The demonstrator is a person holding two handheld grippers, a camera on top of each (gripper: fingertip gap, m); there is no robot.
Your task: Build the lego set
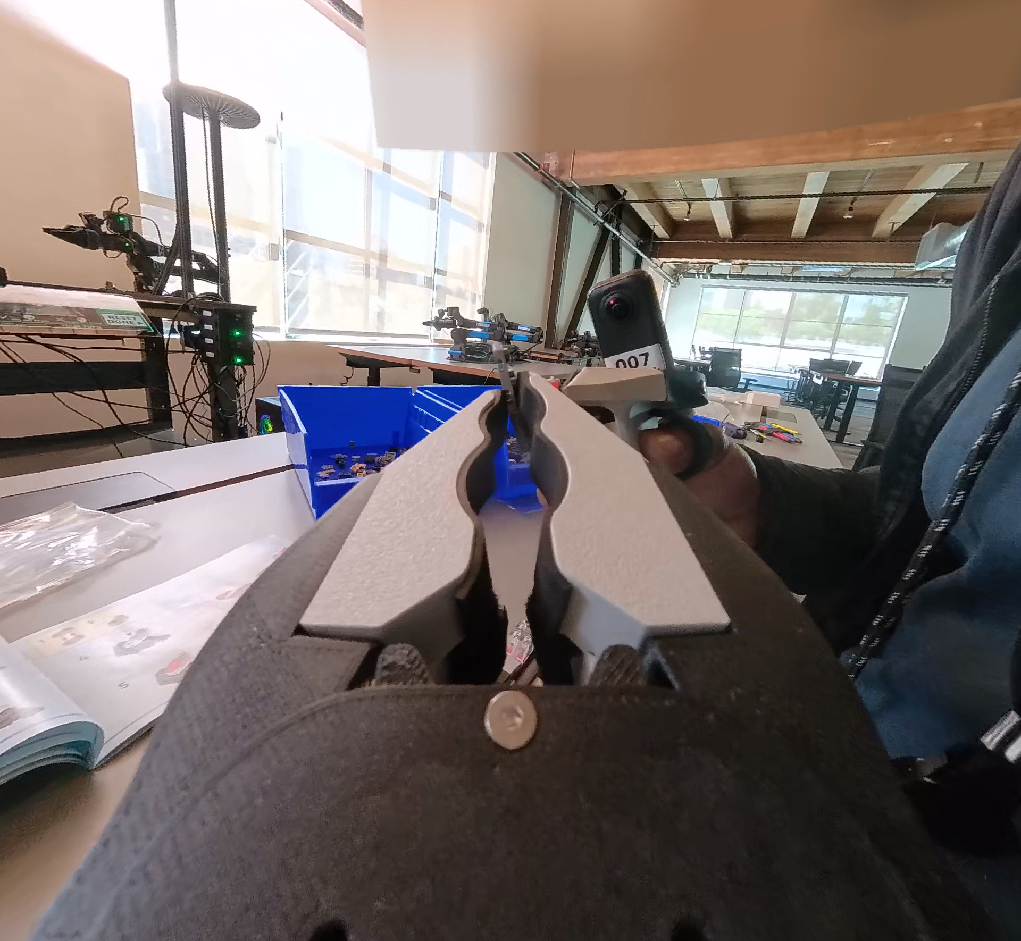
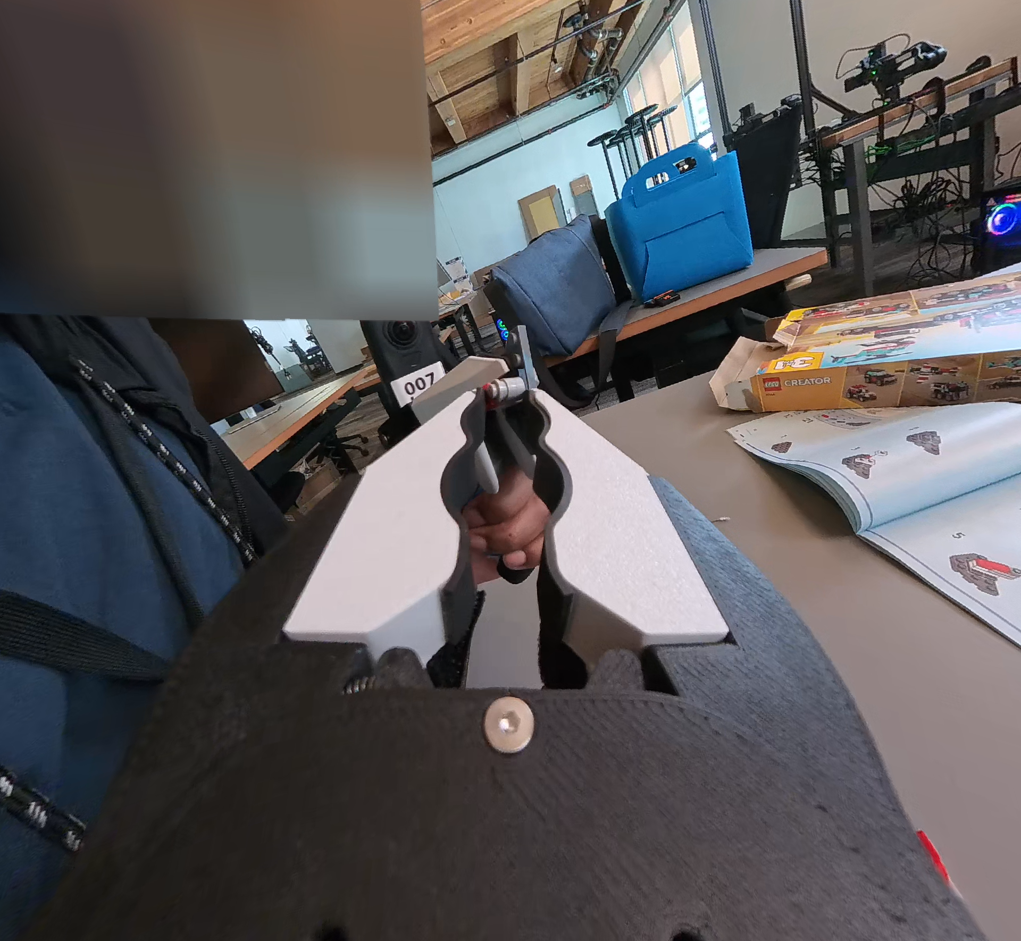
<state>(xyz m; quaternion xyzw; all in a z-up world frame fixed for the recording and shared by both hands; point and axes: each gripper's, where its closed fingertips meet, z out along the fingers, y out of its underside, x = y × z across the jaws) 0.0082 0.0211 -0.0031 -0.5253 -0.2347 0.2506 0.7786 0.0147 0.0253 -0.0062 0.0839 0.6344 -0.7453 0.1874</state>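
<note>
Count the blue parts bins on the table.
2: one blue bin left of the left gripper, holding small pieces; a second directly behind its fingers, mostly hidden. More may be hidden.

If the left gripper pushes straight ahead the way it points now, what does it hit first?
Most likely the right gripper: its fingertip sits just beyond the left gripper, which is shut on a thin dark piece. The blue parts bin lies lower, behind. Depth is unclear.
</note>
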